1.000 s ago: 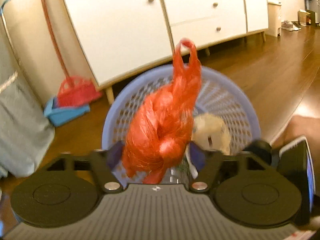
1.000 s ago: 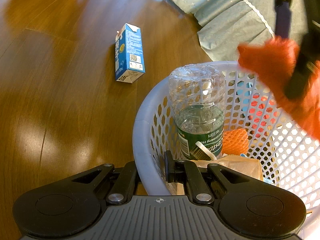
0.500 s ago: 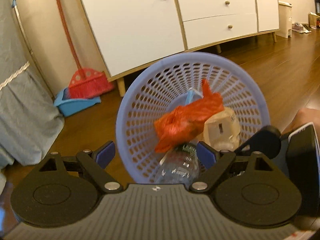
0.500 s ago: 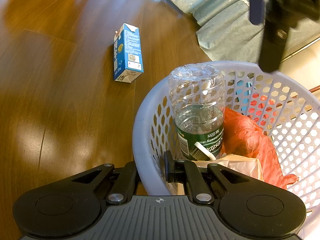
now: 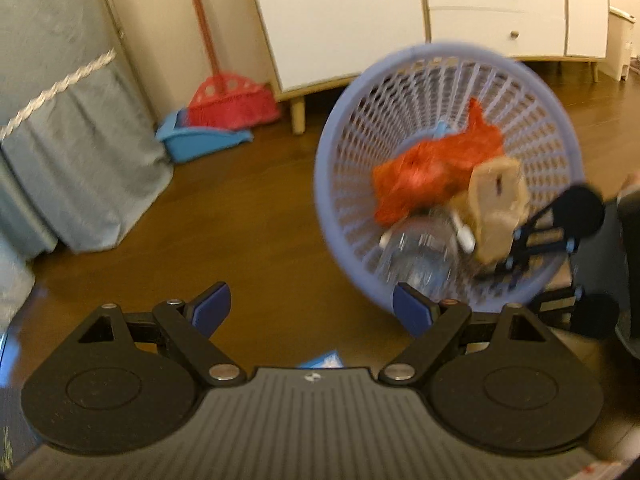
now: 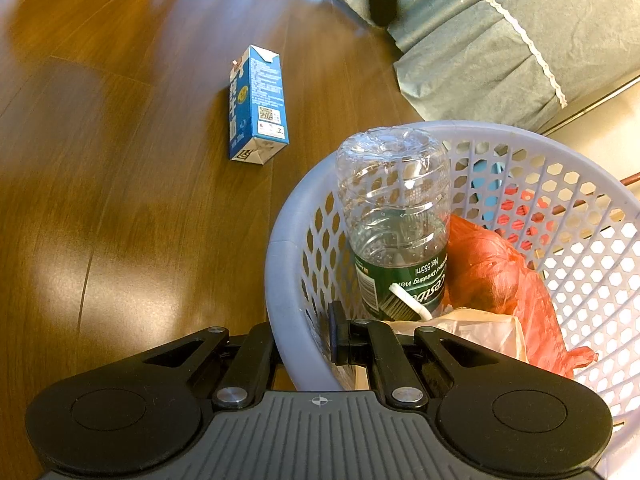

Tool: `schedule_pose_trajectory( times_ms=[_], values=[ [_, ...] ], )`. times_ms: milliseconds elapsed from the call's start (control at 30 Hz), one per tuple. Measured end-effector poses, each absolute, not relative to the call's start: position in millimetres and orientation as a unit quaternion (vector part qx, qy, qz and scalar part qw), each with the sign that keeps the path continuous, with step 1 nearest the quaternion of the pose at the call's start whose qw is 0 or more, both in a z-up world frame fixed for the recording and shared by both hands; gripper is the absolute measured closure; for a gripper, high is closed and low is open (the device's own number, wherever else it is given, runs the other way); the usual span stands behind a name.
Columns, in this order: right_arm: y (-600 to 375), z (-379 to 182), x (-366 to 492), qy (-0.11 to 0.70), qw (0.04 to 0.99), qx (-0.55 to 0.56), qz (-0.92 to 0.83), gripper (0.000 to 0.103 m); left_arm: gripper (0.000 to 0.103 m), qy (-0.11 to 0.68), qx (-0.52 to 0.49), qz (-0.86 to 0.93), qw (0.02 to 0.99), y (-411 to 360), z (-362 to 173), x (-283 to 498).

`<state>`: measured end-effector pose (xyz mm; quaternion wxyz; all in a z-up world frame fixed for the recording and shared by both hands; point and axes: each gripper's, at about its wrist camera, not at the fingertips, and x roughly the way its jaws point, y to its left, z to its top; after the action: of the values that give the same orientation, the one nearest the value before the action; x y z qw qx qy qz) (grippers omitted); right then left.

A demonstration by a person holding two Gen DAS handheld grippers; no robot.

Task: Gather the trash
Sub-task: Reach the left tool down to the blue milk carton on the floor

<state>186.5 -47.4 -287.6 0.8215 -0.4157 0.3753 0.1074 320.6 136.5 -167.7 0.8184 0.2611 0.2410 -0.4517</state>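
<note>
A lavender mesh basket [image 6: 288,224] is held up off the floor, my right gripper [image 6: 304,340] shut on its near rim. Inside it lie a clear plastic bottle [image 6: 394,216] with a green label, an orange plastic bag [image 6: 500,276] and a beige paper bag [image 6: 472,332]. The left wrist view shows the same basket [image 5: 556,112] tilted, with the orange bag [image 5: 432,172] and beige paper bag [image 5: 496,204] in it. My left gripper [image 5: 308,312] is open and holds nothing, left of the basket. A blue milk carton [image 6: 256,104] lies on the wood floor.
A grey-blue cloth cover [image 5: 76,148] hangs at the left. A red broom and blue dustpan [image 5: 204,136] lean by a white sideboard [image 5: 360,12]. A corner of something blue [image 5: 324,360] shows just under the left gripper.
My left gripper let go of the orange bag, which dropped into the basket. It then swung left and away. The right gripper kept its hold on the rim.
</note>
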Motion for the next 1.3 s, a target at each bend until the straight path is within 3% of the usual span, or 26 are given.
schedule_pose_trajectory(
  times_ms=[533, 1300],
  values=[
    [-49, -288, 185, 0.377, 0.82, -0.417, 0.107, 0.099, 0.017, 0.326, 0.271, -0.391, 0.817, 202, -224, 321],
    [-47, -289, 184, 0.377, 0.82, -0.418, 0.107, 0.099, 0.017, 0.331, 0.307, -0.39, 0.803, 194, -253, 326]
  ],
)
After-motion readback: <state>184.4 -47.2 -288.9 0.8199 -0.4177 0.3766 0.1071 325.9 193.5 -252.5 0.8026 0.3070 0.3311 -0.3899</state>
